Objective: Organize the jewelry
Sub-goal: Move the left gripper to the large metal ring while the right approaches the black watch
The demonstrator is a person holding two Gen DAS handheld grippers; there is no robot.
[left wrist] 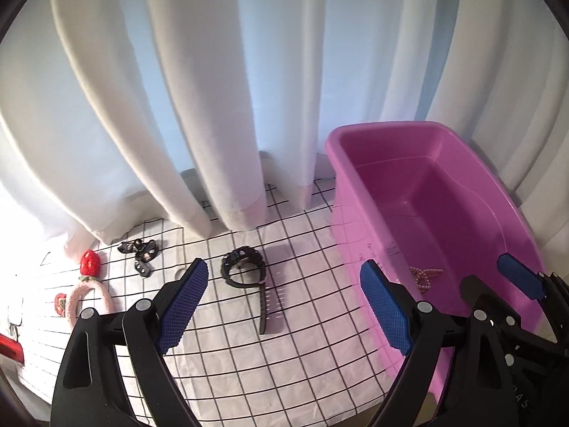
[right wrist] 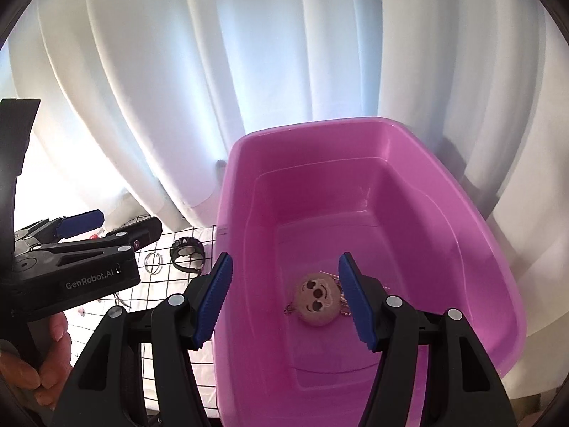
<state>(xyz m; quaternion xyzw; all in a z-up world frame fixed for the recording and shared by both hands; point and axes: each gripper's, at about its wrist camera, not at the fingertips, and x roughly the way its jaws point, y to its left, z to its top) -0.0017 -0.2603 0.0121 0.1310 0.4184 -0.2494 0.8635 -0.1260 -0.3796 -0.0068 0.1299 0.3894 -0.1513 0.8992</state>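
Observation:
My left gripper (left wrist: 284, 306) hangs open over the grid cloth with nothing between its blue pads. Just beyond it lies a black wristwatch (left wrist: 245, 274), unbuckled. A pink plastic tub (left wrist: 426, 195) stands to the right with a bead chain (left wrist: 425, 274) on its floor. My right gripper (right wrist: 284, 302) is open above the tub (right wrist: 462, 220), its left finger over the near-left rim. Below it a round beige face charm (right wrist: 316, 300) on a bead chain rests on the tub floor, untouched. The watch (right wrist: 186, 249) is also in the right wrist view.
A red strawberry clip (left wrist: 89, 263), a pink fuzzy headband (left wrist: 89, 295) and black clips (left wrist: 142, 252) lie at the left. A thin ring (right wrist: 153, 261) lies near the watch. White curtains (left wrist: 231, 106) hang behind. A hand (right wrist: 35, 356) holds the left gripper (right wrist: 117, 227).

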